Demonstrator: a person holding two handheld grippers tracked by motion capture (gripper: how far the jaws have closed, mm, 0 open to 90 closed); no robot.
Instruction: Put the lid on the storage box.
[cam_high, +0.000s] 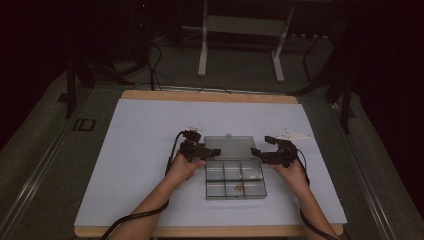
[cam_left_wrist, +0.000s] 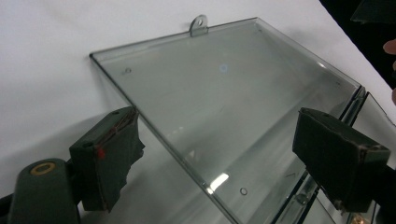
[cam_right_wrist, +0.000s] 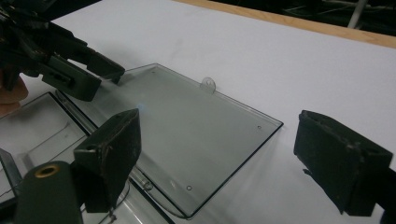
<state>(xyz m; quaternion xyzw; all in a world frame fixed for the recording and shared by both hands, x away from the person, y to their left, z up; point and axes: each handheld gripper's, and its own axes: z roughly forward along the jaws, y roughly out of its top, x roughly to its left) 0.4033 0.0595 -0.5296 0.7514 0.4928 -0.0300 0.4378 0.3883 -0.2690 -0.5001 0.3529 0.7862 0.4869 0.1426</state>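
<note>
Nearest the person, two forearms reach in from the bottom of the high view over a counter covered by a white sheet. Between the hands lies a clear plastic box, divided into six compartments; something small and brownish sits in the near middle compartment, too small to identify. The box stands open, and its lid lies flat on the sheet just behind it, joined along the hinge, with a small hanging tab at its far edge.

The left hand-held gripper hovers at the lid's left corner; in the left gripper view its jaws stand wide apart, one on either side of the lid's left edge, gripping nothing. The right hand-held gripper is at the lid's right corner, its jaws likewise wide and empty in the right gripper view, with the lid's corner between them.

Farther back on the sheet, a small white paper lies beyond the right hand-held gripper. Beyond the counter stands a white frame on the dark floor.
</note>
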